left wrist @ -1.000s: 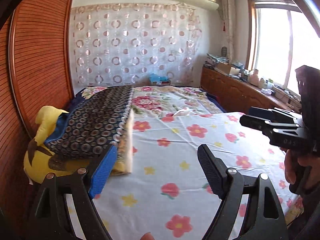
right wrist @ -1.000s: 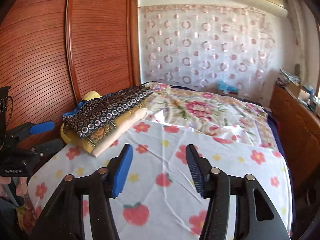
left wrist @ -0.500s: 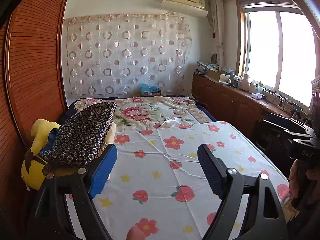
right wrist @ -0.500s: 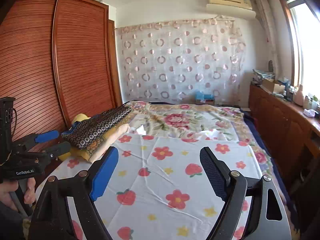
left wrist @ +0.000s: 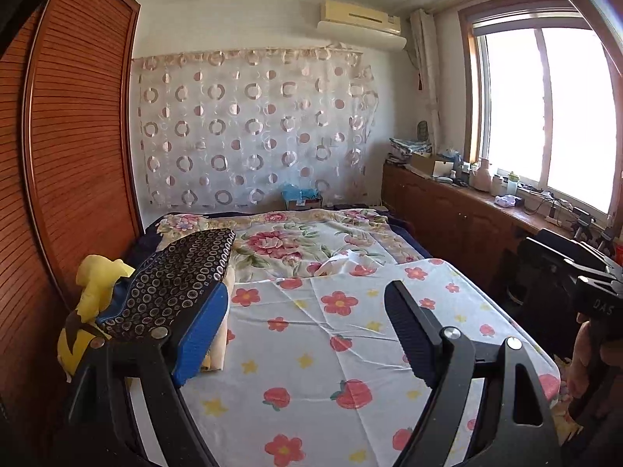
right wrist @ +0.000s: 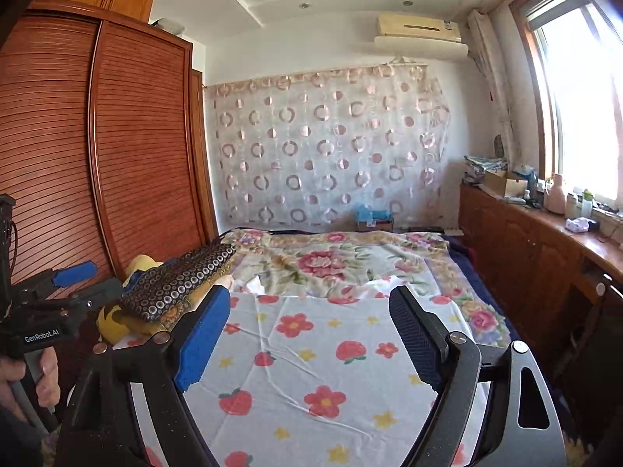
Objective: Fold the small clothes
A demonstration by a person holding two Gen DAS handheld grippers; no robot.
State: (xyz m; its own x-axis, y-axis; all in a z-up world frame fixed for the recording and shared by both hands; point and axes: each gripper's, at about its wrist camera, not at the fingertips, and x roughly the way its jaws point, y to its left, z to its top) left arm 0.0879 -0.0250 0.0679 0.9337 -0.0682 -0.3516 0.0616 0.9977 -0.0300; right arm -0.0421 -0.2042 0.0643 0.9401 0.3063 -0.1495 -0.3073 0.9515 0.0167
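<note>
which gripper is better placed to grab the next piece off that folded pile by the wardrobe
Left, probably. The folded pile sits right beside the left gripper's blue finger, while the right gripper faces mid-bed with the pile off to its left. Both stand open and empty.

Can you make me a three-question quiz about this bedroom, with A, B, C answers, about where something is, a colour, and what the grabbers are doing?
1. Where does the pile of folded clothes lie?
A. On the bed's left edge, beside the wardrobe
B. On the window counter
C. On the floor

2. What colour is the soft toy under the pile?
A. Green
B. Yellow
C. Purple

3. How do the left gripper and right gripper stand?
A. Both shut on cloth
B. One open, one shut
C. Both open, holding nothing

Answers:
1 A, the pile sits by the brown wardrobe on the bed.
2 B, its yellow body sticks out beneath the dotted cloth.
3 C, only the flowered sheet shows between each pair of fingers.
</note>
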